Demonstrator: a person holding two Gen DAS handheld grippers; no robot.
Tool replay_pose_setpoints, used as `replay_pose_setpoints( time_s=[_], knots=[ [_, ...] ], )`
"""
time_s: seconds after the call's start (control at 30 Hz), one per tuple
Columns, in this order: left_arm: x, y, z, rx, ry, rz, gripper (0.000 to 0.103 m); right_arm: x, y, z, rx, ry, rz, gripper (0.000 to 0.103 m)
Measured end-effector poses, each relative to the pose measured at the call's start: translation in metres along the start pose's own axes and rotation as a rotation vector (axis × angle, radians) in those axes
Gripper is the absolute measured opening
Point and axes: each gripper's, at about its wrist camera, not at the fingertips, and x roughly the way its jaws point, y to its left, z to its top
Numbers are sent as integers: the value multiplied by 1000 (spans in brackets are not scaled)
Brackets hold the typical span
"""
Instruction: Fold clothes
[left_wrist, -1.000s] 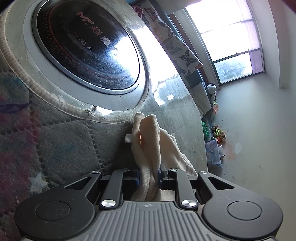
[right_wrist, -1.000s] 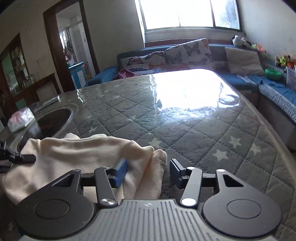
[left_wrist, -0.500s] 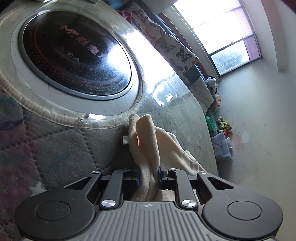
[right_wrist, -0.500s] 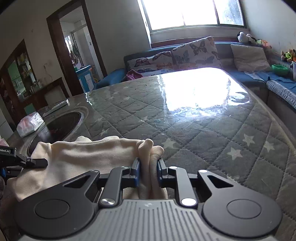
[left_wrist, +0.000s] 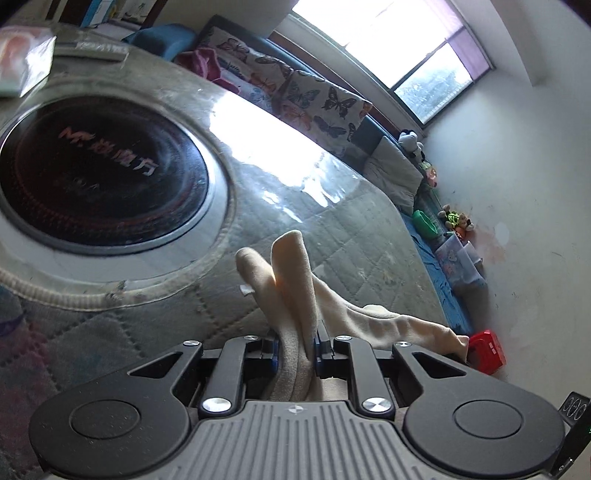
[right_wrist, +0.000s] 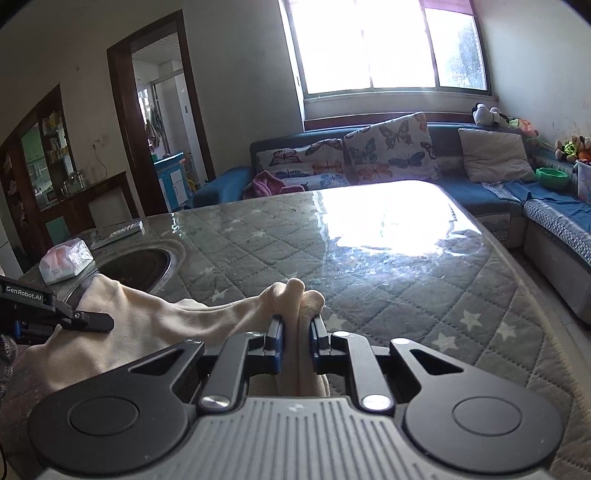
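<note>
A cream garment (left_wrist: 291, 280) is held between both grippers above the quilted grey table cover (left_wrist: 354, 236). My left gripper (left_wrist: 295, 345) is shut on a bunched edge of it, with folds sticking up past the fingertips. My right gripper (right_wrist: 297, 332) is shut on another bunched edge of the garment (right_wrist: 184, 317), which stretches taut to the left toward the left gripper (right_wrist: 74, 317), seen at the left edge of the right wrist view.
A round black cooktop (left_wrist: 92, 177) is set into the table at the left. A tissue pack (right_wrist: 64, 260) and a remote (right_wrist: 118, 232) lie beyond it. A blue sofa (right_wrist: 480, 184) with butterfly cushions runs behind and to the right.
My right gripper closed on the garment edge. Both grippers have lifted, and the cloth is now pulled taut between them. The left wrist view has tilted up toward the room.
</note>
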Motion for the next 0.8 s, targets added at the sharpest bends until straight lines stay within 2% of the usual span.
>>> replay_pose_setpoints(
  time_s=[0.4, 0.8],
  knots=[
    [27, -46, -6, 96, 57, -14, 18, -27, -33, 8, 39, -59, -75, 13],
    [60, -97, -13, 196, 97, -23, 18, -36, -75, 19, 71, -86, -138, 13]
  ],
)
